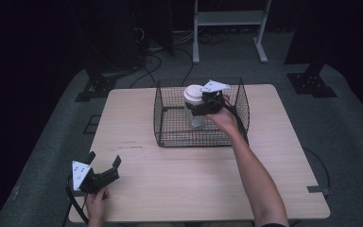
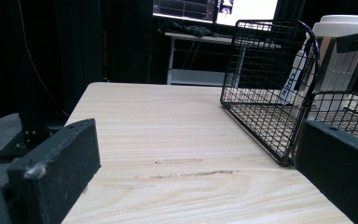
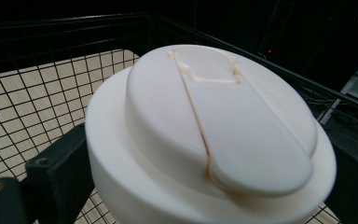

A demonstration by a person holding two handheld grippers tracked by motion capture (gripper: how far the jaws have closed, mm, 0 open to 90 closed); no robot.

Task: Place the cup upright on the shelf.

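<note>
A paper cup with a white lid [image 1: 193,93] stands upright inside a black wire basket [image 1: 163,113] at the back middle of the wooden table [image 1: 194,189]. My right gripper [image 1: 199,108] is shut on the cup just under the lid. In the right gripper view the lid [image 3: 214,121] sits between the two jaws, with the basket's mesh [image 3: 51,70] behind. I cannot tell if the cup's base touches the basket floor. My left gripper [image 1: 105,159] rests open at the table's front left corner. In the left gripper view it [image 2: 196,158] faces the basket [image 2: 261,60] and cup [image 2: 340,51], with nothing between its jaws.
Bare wood lies between the left gripper and the basket. A white metal frame [image 1: 229,19] and cables [image 1: 156,61] are on the floor behind the table. Black stand bases [image 1: 97,85] sit at both back corners. A lit screen [image 2: 242,9] stands far behind.
</note>
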